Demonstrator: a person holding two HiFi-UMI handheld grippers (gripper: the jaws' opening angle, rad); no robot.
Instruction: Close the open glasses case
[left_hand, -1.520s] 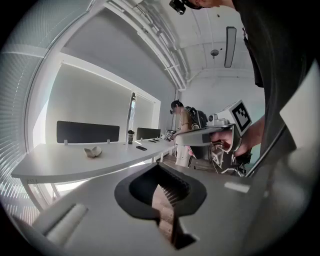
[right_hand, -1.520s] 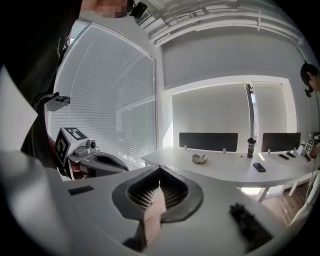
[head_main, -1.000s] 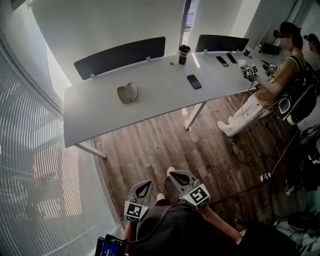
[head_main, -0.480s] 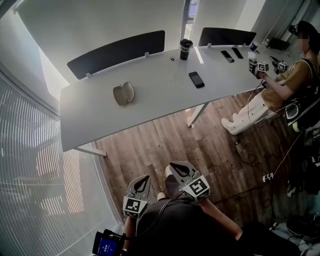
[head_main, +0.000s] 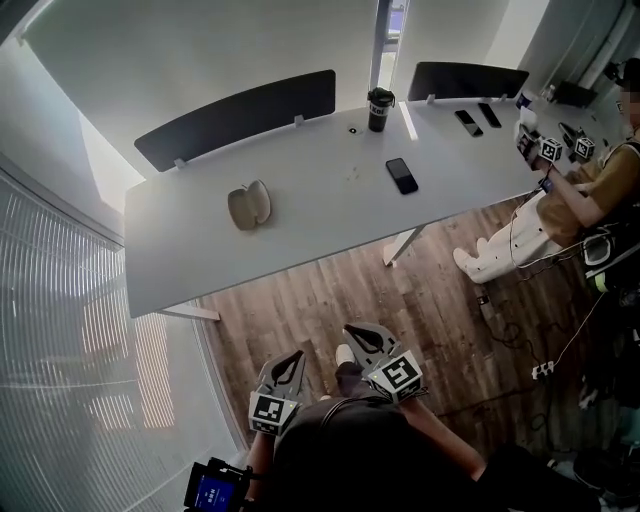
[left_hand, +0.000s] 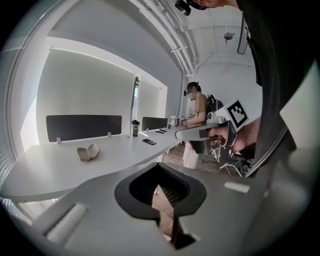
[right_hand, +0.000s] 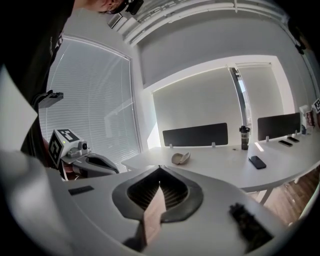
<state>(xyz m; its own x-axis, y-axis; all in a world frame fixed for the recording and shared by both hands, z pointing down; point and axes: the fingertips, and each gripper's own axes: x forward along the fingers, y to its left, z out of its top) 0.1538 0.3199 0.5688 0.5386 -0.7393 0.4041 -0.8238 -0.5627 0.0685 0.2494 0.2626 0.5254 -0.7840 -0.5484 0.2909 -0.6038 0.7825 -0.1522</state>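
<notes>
The open glasses case (head_main: 249, 205), a beige clamshell with both halves spread, lies on the left part of the long white table (head_main: 200, 260). It also shows small in the left gripper view as the case (left_hand: 87, 151) and in the right gripper view as the case (right_hand: 181, 158). My left gripper (head_main: 295, 357) and right gripper (head_main: 353, 331) hang close to my body over the wooden floor, well short of the table. Both are shut with nothing between their jaws. In their own views, the left gripper (left_hand: 158, 164) and right gripper (right_hand: 160, 168) show jaw tips meeting.
A black phone (head_main: 402, 175) and a dark tumbler (head_main: 379, 109) sit on the table's right half, with two more phones (head_main: 478, 117) farther right. Dark divider panels (head_main: 240, 115) line the far edge. A seated person (head_main: 590, 185) holds grippers at the right end. Window blinds (head_main: 70, 350) run along my left.
The view has shifted: table and case sit slightly lower in frame, and the seated person lies nearer the right edge. Both grippers stay by my body, still shut.
</notes>
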